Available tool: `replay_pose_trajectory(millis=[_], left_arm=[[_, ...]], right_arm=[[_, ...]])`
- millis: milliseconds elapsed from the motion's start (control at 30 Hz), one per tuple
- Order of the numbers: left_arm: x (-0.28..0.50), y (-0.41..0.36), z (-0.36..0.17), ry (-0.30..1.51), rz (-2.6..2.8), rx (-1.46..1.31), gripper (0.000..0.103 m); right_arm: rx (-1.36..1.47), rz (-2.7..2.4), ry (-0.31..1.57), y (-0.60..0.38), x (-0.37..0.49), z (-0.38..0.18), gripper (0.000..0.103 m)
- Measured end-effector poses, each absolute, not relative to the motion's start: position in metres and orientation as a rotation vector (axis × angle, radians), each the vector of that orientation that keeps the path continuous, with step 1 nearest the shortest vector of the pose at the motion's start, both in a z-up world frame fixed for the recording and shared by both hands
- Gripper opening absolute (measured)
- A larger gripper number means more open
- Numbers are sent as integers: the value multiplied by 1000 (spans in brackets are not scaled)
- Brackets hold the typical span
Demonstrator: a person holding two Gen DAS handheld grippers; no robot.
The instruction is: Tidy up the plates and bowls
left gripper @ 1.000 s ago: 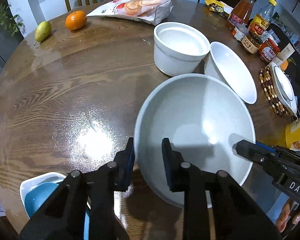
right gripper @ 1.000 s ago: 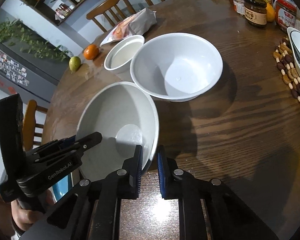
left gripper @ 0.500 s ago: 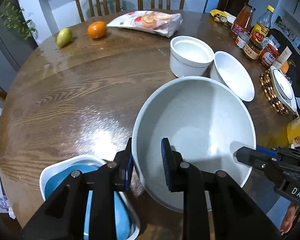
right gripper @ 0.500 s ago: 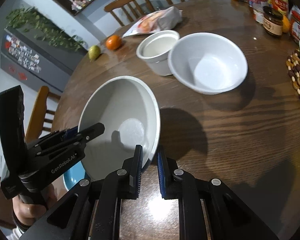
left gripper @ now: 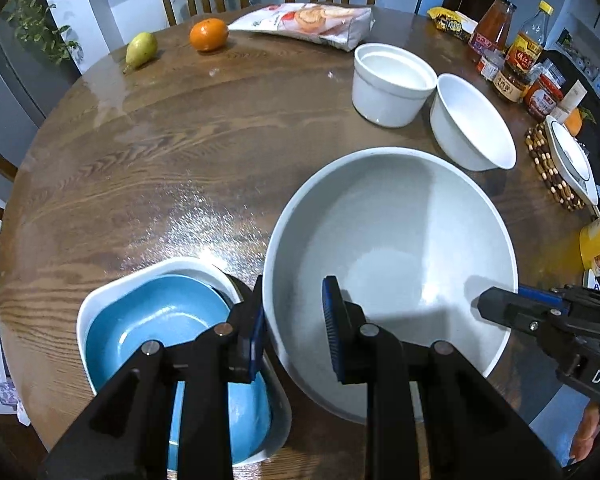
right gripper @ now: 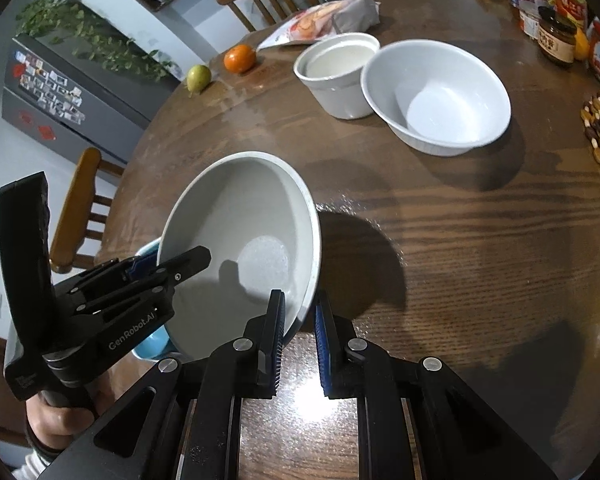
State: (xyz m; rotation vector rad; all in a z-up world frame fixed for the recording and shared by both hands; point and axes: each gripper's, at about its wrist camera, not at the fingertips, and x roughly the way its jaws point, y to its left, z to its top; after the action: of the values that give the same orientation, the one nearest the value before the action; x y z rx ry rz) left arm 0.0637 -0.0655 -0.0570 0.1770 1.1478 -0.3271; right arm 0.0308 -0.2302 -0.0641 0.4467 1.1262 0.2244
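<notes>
Round glossy dark-wood table [left gripper: 148,152] is bearing clutter; L gripper [left gripper: 294,320] and R gripper [right gripper: 300,320] are both clamping large pale-grey ceramic bowl [left gripper: 388,248] rim, partly hiding blue dish [left gripper: 156,320].

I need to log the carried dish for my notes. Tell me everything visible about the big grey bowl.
The grey bowl is wide, round and shallow, glossy like glazed ceramic, with a paler rim and flat centre, and empty. It is tilted and appears lifted off the wooden table. The left tongs and right tongs each clamp its rim on opposite sides.
</notes>
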Motion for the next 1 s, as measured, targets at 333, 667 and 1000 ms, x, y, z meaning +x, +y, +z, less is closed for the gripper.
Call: replay_pose_trajectory(millis=[333,667,1000], left_arm=[[62,-81,-67,1157,-353,213,26],[60,-77,-58,1114,-332,221,81],[57,-76,-32,1080,-332,168,82]], right_arm=[[431,158,1132,-234,23,-71,16],[466,99,1123,-248,16,-69,49],[589,34,1040,-300,0,-55,49]])
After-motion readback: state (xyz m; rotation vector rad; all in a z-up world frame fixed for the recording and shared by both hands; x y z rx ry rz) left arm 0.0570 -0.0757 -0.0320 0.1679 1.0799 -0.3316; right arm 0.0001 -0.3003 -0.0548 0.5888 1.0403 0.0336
